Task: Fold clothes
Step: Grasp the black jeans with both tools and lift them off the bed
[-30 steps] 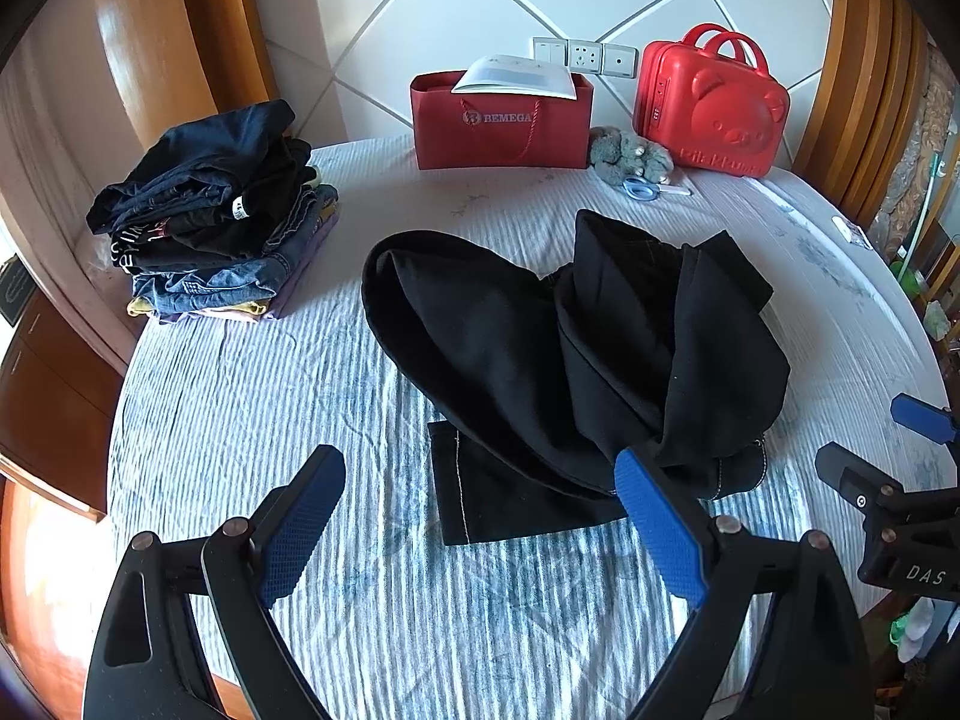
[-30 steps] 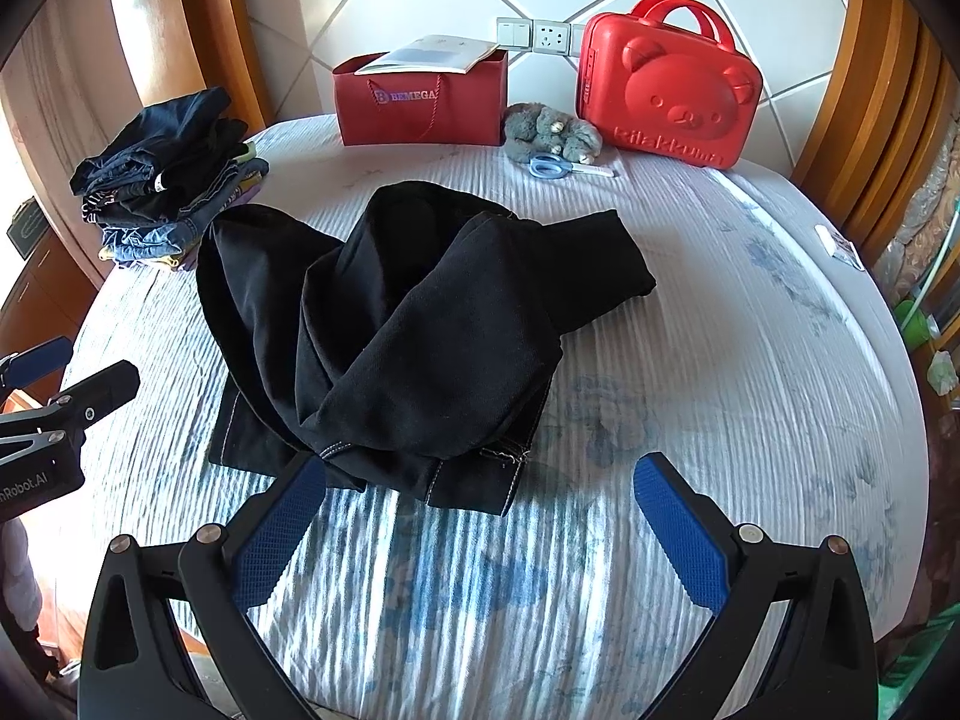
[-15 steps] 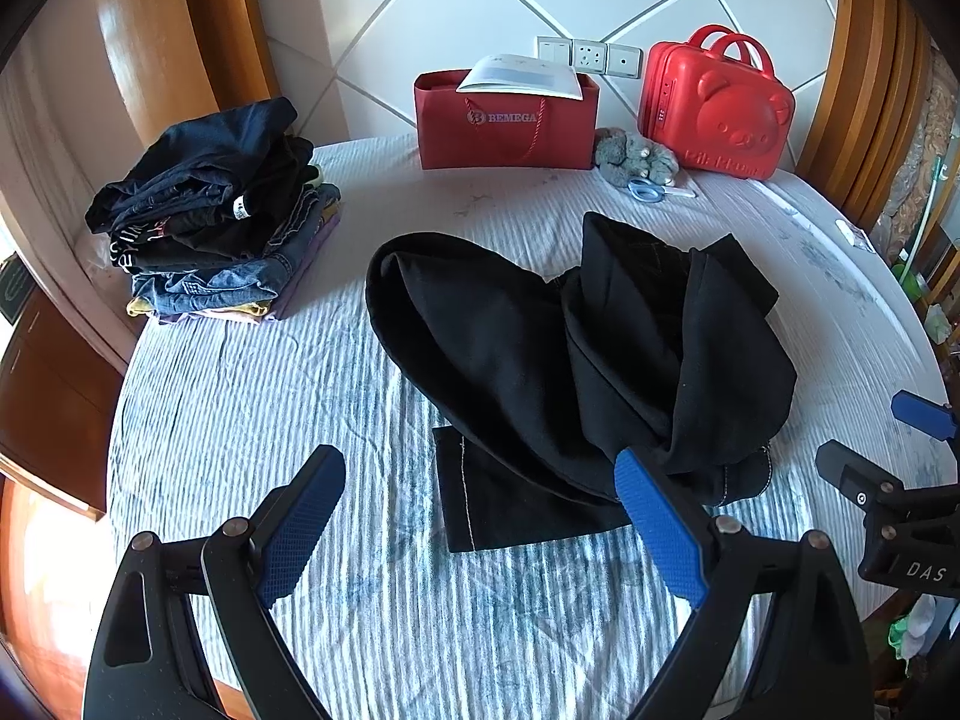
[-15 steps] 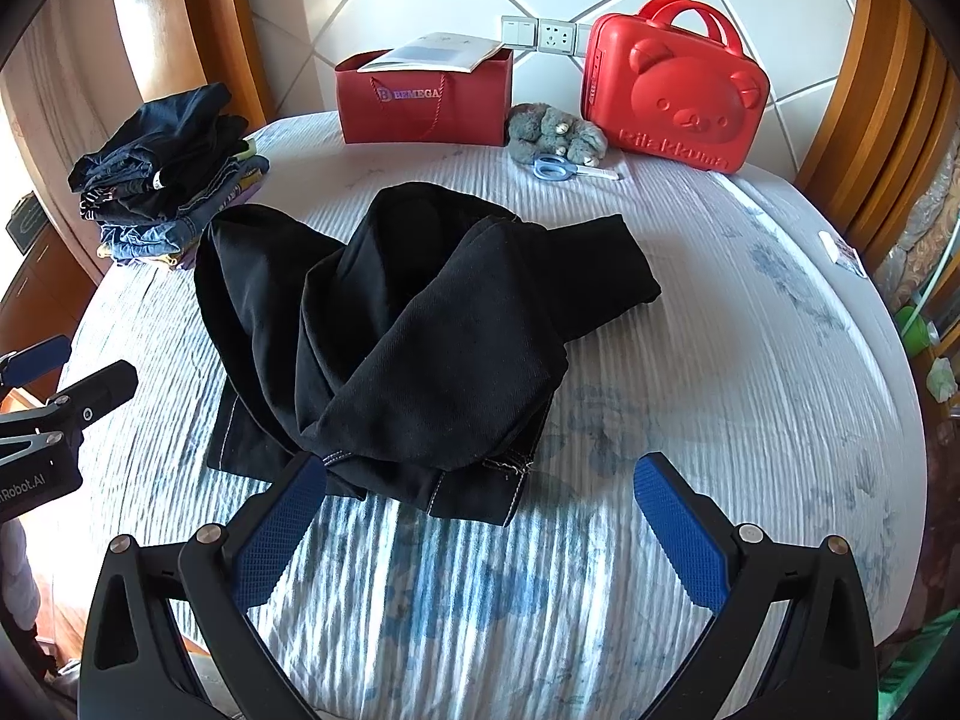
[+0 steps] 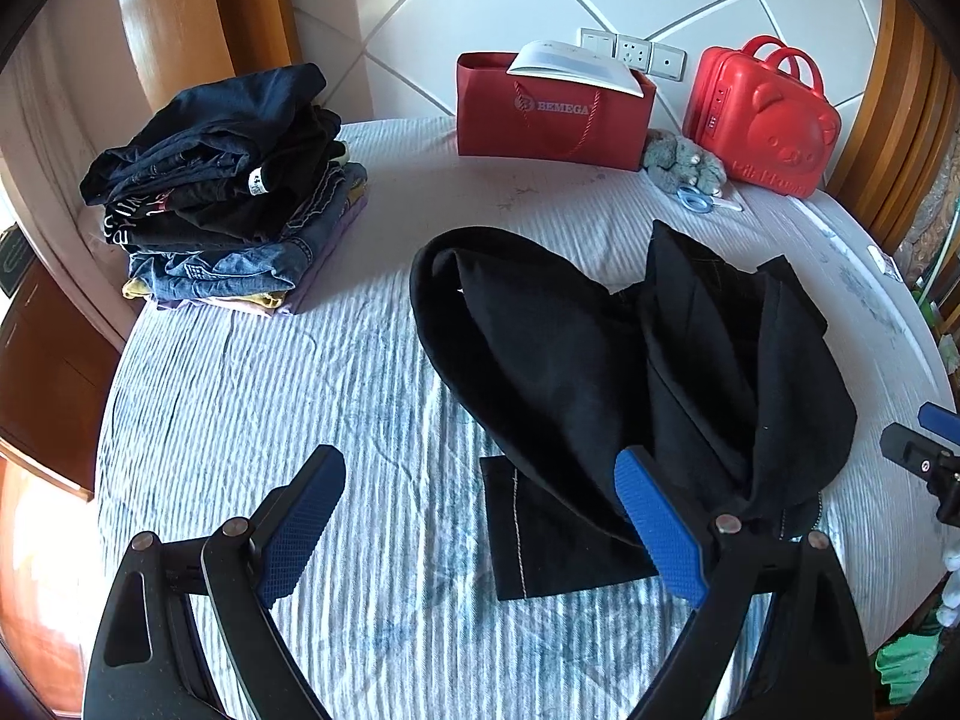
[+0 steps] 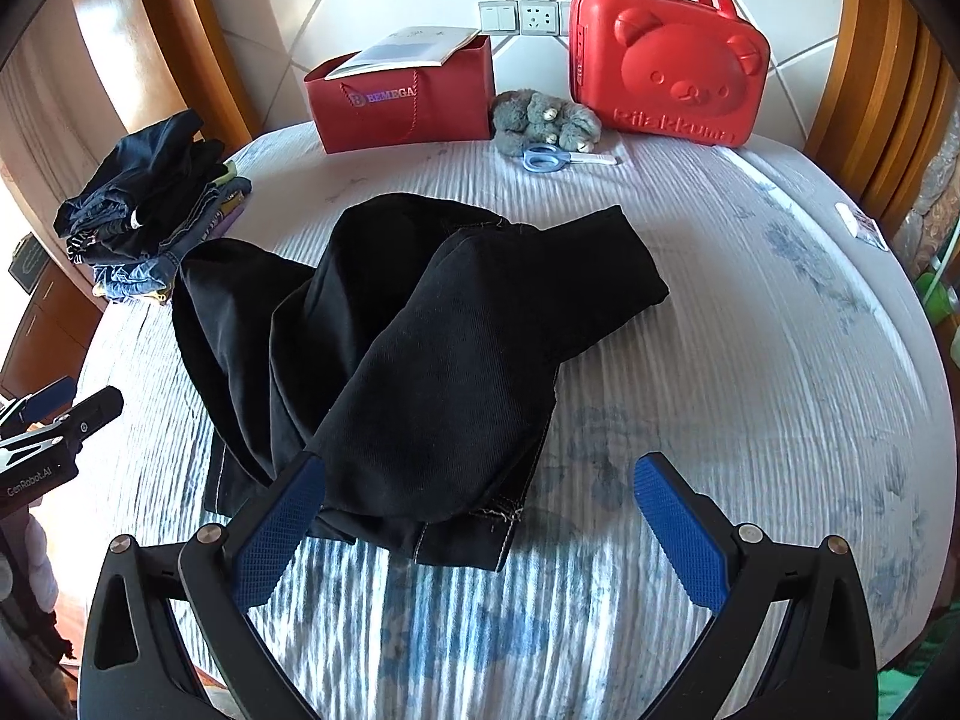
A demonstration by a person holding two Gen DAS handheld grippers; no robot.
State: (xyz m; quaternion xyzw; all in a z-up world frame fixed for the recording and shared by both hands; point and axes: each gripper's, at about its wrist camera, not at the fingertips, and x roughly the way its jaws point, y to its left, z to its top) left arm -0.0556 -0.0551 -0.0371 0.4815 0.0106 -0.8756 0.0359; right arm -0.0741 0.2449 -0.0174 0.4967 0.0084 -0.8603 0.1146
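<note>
Left wrist view shows the left gripper (image 5: 480, 519) with its blue-padded fingers (image 5: 300, 525) spread wide and holding nothing, poised low over a round bed covered in a white-and-blue ribbed bedspread (image 5: 252, 396). A crumpled black pair of trousers with pale stitching along the hems (image 5: 600, 360) lies near the middle of the bed, bunched into overlapping folds, one hemmed leg end lying flat toward the near edge between the two pads. The right-hand pad of this gripper overlaps the trousers in the picture; whether it touches the cloth I cannot tell. At the far left sits a stack of folded dark and denim garments (image 5: 228, 192), well apart from the trousers. Against the tiled wall stand a red paper gift bag with white lettering (image 5: 546, 114), a grey plush toy (image 5: 684, 159), blue-handled scissors (image 5: 699, 201) just beside the toy, and a red bear-faced plastic case with handles (image 5: 762, 120). From the right wrist view, the right gripper (image 6: 480, 528) is likewise spread wide and empty, its left pad at the near edge of the trousers, its right pad over bare bedspread. The left gripper's black body shows at the left edge of that view.
</note>
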